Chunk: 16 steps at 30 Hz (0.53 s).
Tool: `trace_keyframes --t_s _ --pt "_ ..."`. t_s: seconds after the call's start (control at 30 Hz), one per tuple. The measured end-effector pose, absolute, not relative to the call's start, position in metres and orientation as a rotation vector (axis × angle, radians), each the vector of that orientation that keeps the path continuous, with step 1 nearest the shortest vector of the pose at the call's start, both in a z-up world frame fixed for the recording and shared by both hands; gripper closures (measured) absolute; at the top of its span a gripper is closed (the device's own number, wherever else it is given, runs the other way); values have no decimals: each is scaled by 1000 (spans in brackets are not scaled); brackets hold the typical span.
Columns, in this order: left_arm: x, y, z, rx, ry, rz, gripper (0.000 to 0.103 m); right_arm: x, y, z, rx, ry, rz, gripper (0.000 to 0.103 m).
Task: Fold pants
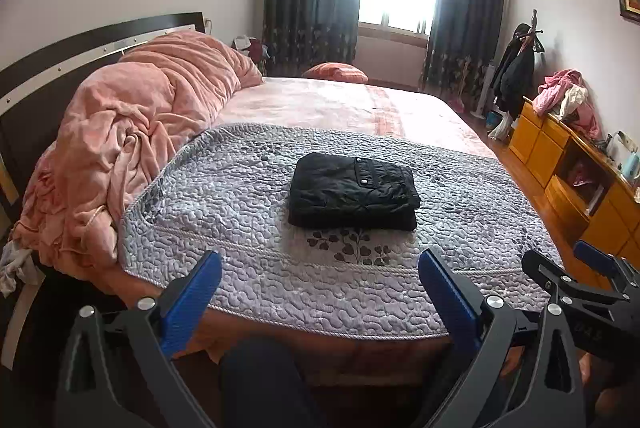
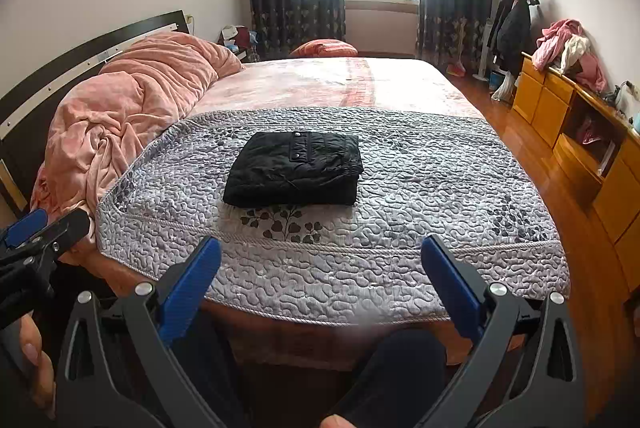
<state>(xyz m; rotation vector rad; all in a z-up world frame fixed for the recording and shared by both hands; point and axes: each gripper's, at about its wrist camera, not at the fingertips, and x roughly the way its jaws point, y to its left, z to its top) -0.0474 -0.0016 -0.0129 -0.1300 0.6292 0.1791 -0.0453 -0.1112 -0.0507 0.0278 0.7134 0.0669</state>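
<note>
Now the black pants [image 1: 353,190] sit folded in a neat stack on the grey quilt [image 1: 224,196], near the middle of the bed's front edge. Left gripper [image 1: 320,288] and right gripper [image 2: 320,278] both hang spread wide, empty, short of that edge.
</note>
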Motion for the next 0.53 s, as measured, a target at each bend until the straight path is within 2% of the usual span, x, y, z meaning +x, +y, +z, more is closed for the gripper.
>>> trace_keyframes --t_s 0.53 --pt "-53 5 -14 -141 629 185 4 -47 -108 -49 21 704 70 3"
